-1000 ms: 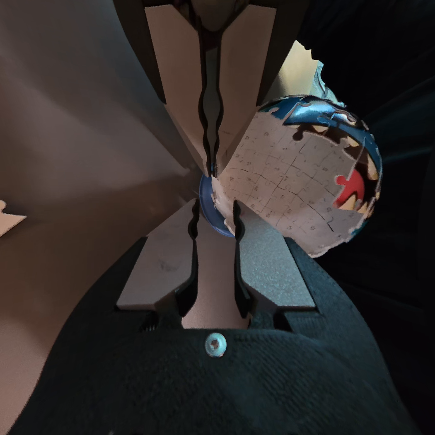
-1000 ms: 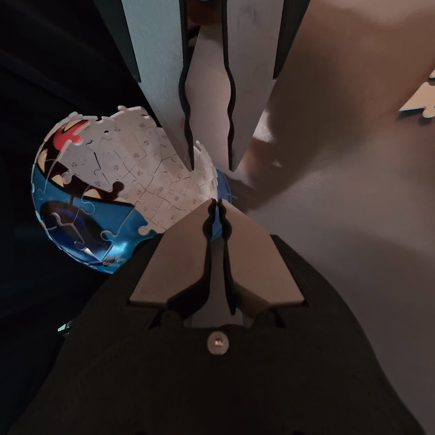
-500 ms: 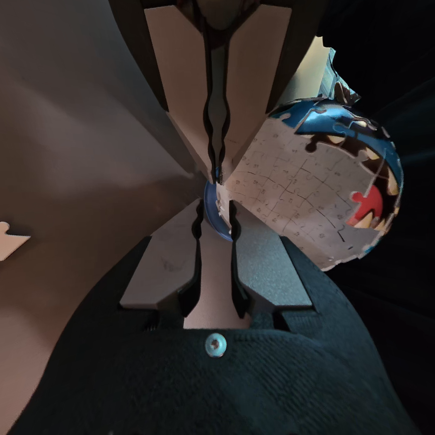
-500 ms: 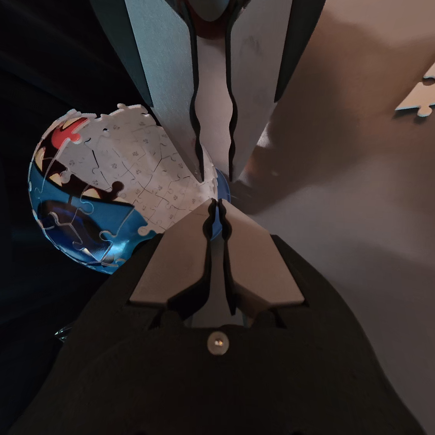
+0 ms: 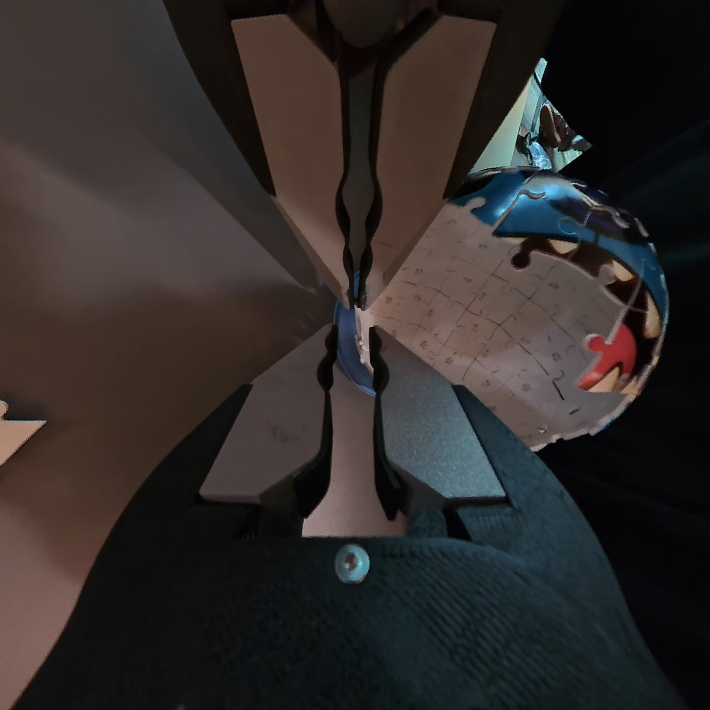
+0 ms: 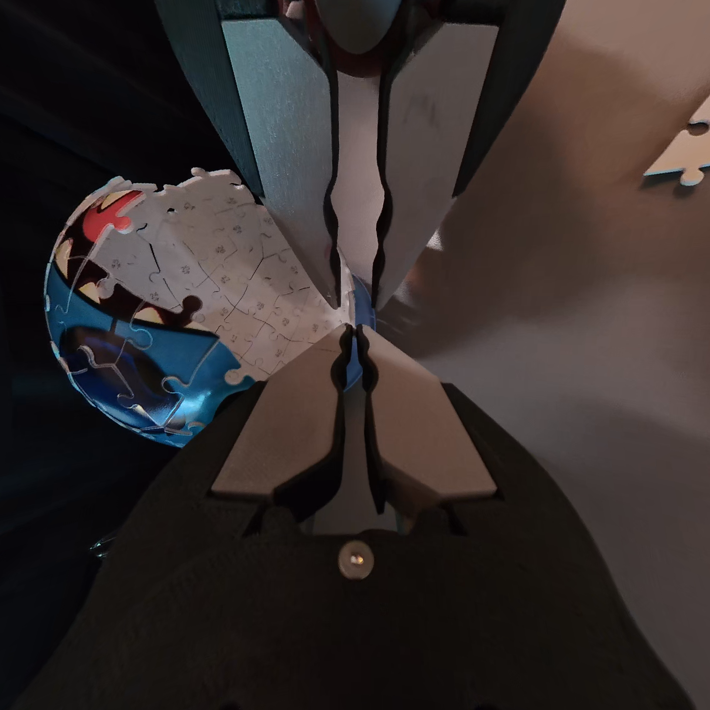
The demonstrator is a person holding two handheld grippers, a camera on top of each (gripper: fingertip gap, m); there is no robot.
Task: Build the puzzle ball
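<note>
Between the tips of the left gripper (image 5: 352, 334) sits the blue outer edge of the puzzle ball (image 5: 499, 307), with one finger on the pale inner side and the other just outside the rim. These jaws are spread wider than the edge is thick, so they seem to straddle it, not clamp it. Straight ahead of this tool the right gripper (image 6: 353, 330) meets it nose to nose, its jaws pressed almost together on the same blue rim. That pinch appears to carry the shell, while the left tool probably steadies or lines up the edge where a piece is to be seated. The ball is an unfinished bowl held up in the air, off to the right of the left tool and to the left of the right one. Its hollow is white, with small printed marks on each piece. Its glossy outside is blue, with a dark toothed mouth and a red patch, and its rim is jagged with tabs. A loose piece (image 6: 680, 161) lies on the table (image 5: 115, 269), well apart from both tools.
</note>
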